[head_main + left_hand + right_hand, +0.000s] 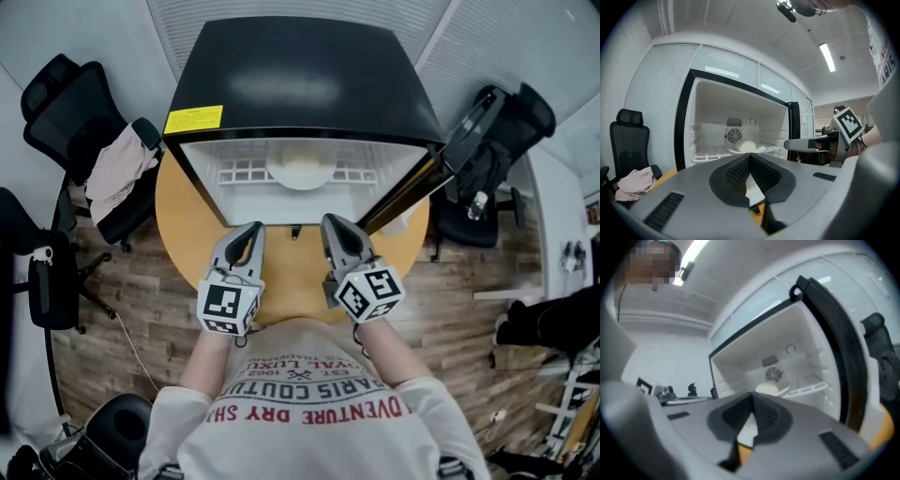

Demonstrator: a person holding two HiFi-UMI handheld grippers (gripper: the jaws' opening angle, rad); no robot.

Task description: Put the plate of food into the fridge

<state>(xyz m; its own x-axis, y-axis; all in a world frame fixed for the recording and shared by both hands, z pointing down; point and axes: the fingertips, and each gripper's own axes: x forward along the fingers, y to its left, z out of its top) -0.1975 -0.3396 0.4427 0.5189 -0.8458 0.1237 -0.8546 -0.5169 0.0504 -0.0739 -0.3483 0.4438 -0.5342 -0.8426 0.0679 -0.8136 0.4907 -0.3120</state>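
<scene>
A black mini fridge [300, 75] stands open on a round wooden table [184, 225], its door [441, 169] swung out to the right. A white plate with a pale mound of food [302, 167] rests on the white wire shelf inside, also seen as the plate [746, 147] and the plate [771, 389] in the gripper views. My left gripper [251, 228] and right gripper [333, 222] hover side by side over the table just in front of the fridge opening. Both are shut and empty. In the left gripper view its jaws [749, 157] meet at the tip; the right gripper [752, 399] looks the same.
A black office chair [103, 141] draped with a pale cloth [117, 169] stands left of the table. Another chair [487, 187] sits behind the open door at the right. Wood floor surrounds the table, with clutter at the right edge.
</scene>
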